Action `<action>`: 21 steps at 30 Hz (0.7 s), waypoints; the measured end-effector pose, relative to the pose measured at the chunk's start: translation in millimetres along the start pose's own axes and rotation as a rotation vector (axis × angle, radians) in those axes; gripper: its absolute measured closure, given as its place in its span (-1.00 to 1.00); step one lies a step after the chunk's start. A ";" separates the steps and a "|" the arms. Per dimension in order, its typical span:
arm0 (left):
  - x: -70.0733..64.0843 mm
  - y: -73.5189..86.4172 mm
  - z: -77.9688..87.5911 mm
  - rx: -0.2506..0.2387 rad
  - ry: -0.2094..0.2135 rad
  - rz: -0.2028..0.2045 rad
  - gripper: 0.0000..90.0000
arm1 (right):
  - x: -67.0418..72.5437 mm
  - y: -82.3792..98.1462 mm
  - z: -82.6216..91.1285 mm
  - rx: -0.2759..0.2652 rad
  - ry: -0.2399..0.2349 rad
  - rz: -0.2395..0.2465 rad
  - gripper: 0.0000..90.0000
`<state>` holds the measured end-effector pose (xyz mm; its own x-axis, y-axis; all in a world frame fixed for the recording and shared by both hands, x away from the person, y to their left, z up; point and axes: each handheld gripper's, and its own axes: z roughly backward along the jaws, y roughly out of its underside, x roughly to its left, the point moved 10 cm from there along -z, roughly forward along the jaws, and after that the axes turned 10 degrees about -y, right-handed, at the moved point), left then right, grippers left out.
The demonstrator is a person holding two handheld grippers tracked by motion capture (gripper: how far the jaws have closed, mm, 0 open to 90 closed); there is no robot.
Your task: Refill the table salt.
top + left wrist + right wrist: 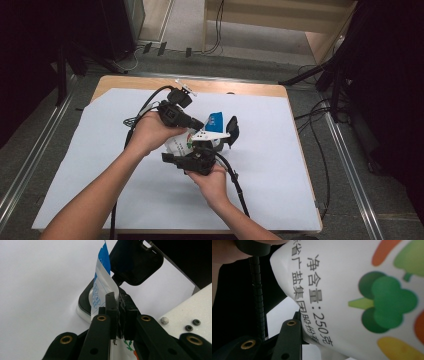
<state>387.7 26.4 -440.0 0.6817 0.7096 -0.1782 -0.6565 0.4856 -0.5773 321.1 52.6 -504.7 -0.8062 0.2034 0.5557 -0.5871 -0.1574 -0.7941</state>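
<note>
White plastic bag [181, 144], printed with vegetables, hangs between your two grippers above the paper-covered counter [280, 165]. Your left gripper [117, 298] has its fingers pinched tight on the bag's blue top edge. Your right gripper [192, 161] clamps the bag's body. Black-lidded container [86, 300] sits open beneath.

- In the high view the white bag [179, 144] is mostly hidden behind both hands and the two grippers.
- In the right gripper view the bag [352, 290] is cut off at the top, right and bottom edges; its print runs out of the picture.
- The black-lidded container [86, 300] is partly covered by the bag's blue top [102, 277].
</note>
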 end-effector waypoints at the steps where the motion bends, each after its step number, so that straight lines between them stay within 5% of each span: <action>1: 0.1 -0.1 0.0 0.001 -0.002 -0.001 0.94 | -0.1 0.0 -0.1 0.001 -0.001 0.002 0.45; 21: -0.1 -4.0 -1.0 0.010 -0.013 -0.003 0.94 | -0.1 -4.2 -1.2 -0.001 -0.002 0.005 0.45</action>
<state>390.5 23.8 -438.5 0.6796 0.7145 -0.1662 -0.6576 0.4929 -0.5697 323.7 54.4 -501.7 -0.8091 0.2002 0.5526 -0.5832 -0.1572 -0.7970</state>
